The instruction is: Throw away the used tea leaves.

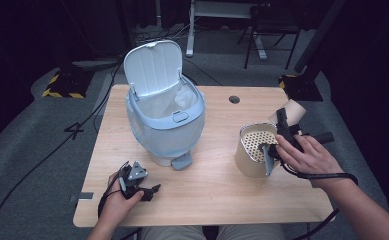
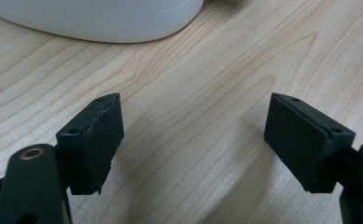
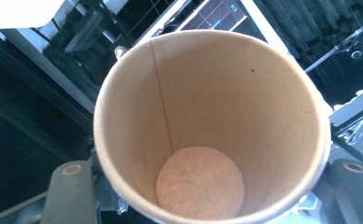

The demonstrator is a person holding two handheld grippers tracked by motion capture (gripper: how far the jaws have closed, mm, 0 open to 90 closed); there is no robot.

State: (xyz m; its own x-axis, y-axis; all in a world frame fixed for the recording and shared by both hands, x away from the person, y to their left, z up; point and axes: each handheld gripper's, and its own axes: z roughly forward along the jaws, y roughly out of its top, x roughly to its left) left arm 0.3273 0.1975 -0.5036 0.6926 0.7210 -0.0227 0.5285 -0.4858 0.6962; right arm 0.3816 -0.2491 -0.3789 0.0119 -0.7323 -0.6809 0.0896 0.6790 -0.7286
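Clamping the paper cup (image 1: 293,112) at right of frame, right gripper (image 1: 282,131) must carry it left to the open bin (image 1: 165,107); left gripper (image 1: 135,181) jaws apart, empty.

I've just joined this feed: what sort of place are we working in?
Probably a lab or recording studio, not a home. A bare wooden table stands on grey carpet in a dark room, with cables trailing across the floor and hazard-striped stand bases beside it. Only a pedal bin and cup are set out.
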